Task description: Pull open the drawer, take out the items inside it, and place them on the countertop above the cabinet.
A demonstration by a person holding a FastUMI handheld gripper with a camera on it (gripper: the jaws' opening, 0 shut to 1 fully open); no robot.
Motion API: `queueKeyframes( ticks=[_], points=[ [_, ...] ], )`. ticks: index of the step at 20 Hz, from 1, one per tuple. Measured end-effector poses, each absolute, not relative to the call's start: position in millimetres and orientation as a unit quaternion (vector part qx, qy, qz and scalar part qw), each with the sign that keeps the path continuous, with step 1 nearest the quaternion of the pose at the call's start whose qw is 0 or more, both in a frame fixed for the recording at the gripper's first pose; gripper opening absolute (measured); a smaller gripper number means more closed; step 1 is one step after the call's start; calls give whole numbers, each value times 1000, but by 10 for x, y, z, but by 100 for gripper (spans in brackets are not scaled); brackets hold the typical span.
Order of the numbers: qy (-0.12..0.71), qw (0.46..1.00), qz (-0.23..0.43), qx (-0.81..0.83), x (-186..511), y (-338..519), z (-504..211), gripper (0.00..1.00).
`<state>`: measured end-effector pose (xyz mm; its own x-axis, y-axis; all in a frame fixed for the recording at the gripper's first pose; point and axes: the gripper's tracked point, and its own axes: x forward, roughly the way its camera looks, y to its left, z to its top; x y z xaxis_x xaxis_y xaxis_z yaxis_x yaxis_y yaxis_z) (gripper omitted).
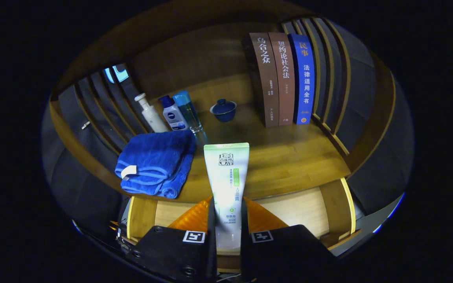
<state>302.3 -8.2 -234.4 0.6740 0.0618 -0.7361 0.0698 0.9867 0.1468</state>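
The gripper (pixel 227 220) is clamping a white and green tube (pixel 226 184) right between its two fingers, both of them pressing on the tube's lower part, one from each side. The tube is standing upright, sticking up past the fingertips, with its flat wide end on top and reaching over the front edge of the countertop (pixel 289 157).

Under the fingers the drawer (pixel 301 208) is sitting pulled open — you can see its pale wooden bottom and its side walls on the left and right. What else may be lying inside is hidden by the fingers, so I can't tell.

On the wooden countertop, just beyond the fingers to the left, a folded blue towel (pixel 155 163) is lying near the front edge. Behind it three bottles are standing in a tight row: a white pump bottle (pixel 150 114), a small white bottle with a blue cap (pixel 172 115) and a clear blue bottle (pixel 188 112). Further back, roughly in the middle, a small dark blue lidded cup (pixel 223 110) is sitting, and to the right of it three books (pixel 283 80) are standing upright side by side — two brown ones and a blue one.
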Motion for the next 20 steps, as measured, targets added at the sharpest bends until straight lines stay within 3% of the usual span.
queueKeyframes(
  ticks=[8,16,20],
  points=[
    [470,881,8,51,3579,2,-2610,28],
    [499,866,-30,11,3925,-117,-2862,28],
    [502,865,-19,17,3965,-73,-2862,35]
  ],
)
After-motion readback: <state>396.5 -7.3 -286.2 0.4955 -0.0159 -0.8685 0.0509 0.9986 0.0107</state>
